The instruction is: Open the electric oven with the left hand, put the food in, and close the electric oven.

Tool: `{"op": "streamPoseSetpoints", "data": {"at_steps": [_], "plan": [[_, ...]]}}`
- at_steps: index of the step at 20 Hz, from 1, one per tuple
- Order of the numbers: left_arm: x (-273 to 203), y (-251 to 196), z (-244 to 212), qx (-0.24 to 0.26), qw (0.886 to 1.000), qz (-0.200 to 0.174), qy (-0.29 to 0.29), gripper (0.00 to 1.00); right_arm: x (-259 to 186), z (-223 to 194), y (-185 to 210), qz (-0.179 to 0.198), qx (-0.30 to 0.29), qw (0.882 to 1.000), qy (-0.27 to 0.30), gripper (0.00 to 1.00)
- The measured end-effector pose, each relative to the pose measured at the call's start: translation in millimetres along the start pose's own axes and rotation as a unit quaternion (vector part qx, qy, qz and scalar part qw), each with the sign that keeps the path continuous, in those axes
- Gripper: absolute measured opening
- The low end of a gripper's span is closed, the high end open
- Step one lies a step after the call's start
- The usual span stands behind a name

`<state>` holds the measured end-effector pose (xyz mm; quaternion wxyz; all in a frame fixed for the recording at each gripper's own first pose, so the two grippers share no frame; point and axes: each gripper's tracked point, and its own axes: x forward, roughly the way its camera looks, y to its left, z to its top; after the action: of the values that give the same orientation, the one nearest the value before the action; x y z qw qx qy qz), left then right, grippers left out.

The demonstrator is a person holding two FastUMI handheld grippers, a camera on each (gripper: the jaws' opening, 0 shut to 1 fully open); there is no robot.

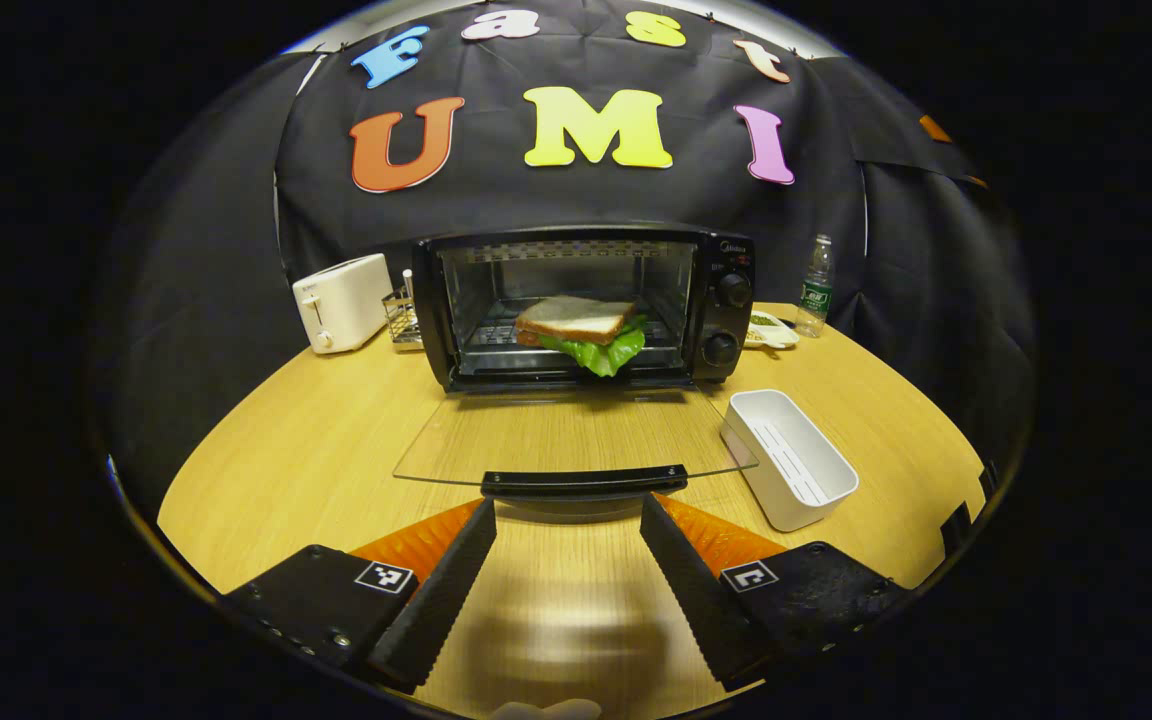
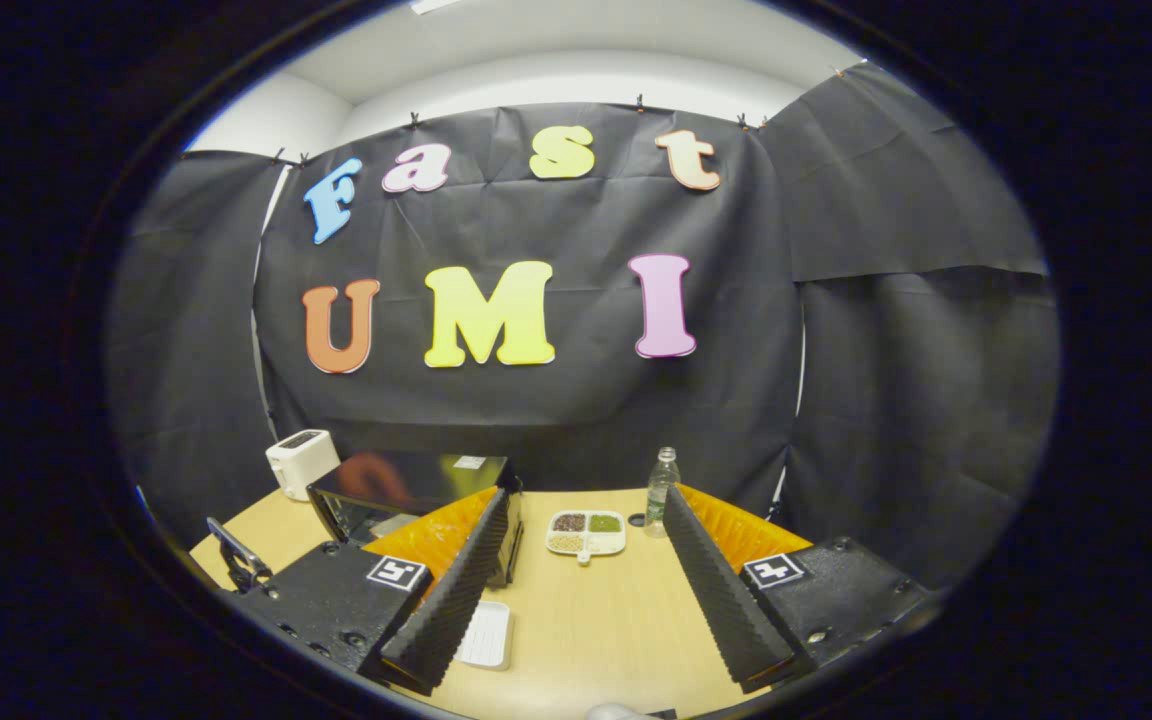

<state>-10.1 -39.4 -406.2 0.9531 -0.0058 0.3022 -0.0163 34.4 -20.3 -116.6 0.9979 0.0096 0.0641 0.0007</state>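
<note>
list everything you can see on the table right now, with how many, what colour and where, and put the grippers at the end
electric oven: one, black, back middle of the table, glass door folded down flat
sandwich: one, white bread with green lettuce, on the oven rack
toaster: one, white, left of the oven
small wire rack: one, between toaster and oven
white tray: one, empty, right of the open door
sectioned dish: one, white, holding grains, right of the oven
water bottle: one, clear, green label, back right
table: one, light wood
left gripper: open, just in front of the door handle
right gripper: open, holding nothing, raised over the table
</note>
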Motion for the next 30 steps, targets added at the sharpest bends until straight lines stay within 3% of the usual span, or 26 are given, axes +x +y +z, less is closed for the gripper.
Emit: {"op": "streamPoseSetpoints", "data": {"at_steps": [6,7,8,9,10,11,12,13,14,15,16,20,21,30], "plan": [[34,-4,-19,-0.011,1.000,0.005,0.027,0.96,3,-4,-14,-0.007,-0.014,1.000,0.011,0.95],[37,-4,-20,-0.010,1.000,0.007,0.029,0.89,3,-5,-17,-0.010,-0.013,1.000,0.013,0.95],[40,-6,-20,-0.010,0.999,0.002,0.030,0.96,5,-5,-19,-0.010,-0.010,1.000,0.014,1.00],[35,-8,-19,-0.009,0.999,0.002,0.032,0.96,7,-8,-20,-0.010,-0.009,1.000,0.018,0.95],[35,-8,-19,-0.008,0.999,0.002,0.033,0.94,12,-12,-23,-0.012,-0.007,1.000,0.022,0.95],[36,-8,-19,-0.009,0.999,0.004,0.032,0.84,14,-13,-24,-0.012,-0.005,1.000,0.024,1.00],[36,-8,-19,-0.006,0.999,0.005,0.035,0.94,16,-12,-26,-0.011,-0.003,1.000,0.027,1.00],[34,-7,-17,-0.006,0.999,0.006,0.033,0.94,17,-13,-26,-0.009,-0.001,1.000,0.030,0.95],[36,-6,-11,-0.005,1.000,0.006,0.025,0.85,19,-14,-26,-0.008,0.000,0.999,0.032,0.95],[36,-7,-14,-0.008,0.999,0.006,0.035,0.94,20,-13,-26,-0.006,0.000,0.999,0.033,0.95],[35,-7,-12,-0.007,0.999,0.004,0.037,0.94,22,-13,-25,-0.003,0.002,0.999,0.034,1.00],[31,-6,-4,-0.003,0.999,0.005,0.038,0.95,26,-4,-24,0.004,0.009,0.999,0.033,1.00],[29,-6,-1,-0.001,0.999,0.005,0.035,0.95,27,0,-23,0.006,0.010,1.000,0.029,0.95],[23,-3,53,-0.006,1.000,0.003,0.008,0.95,35,13,-21,0.018,0.012,0.999,0.025,0.95]]}}
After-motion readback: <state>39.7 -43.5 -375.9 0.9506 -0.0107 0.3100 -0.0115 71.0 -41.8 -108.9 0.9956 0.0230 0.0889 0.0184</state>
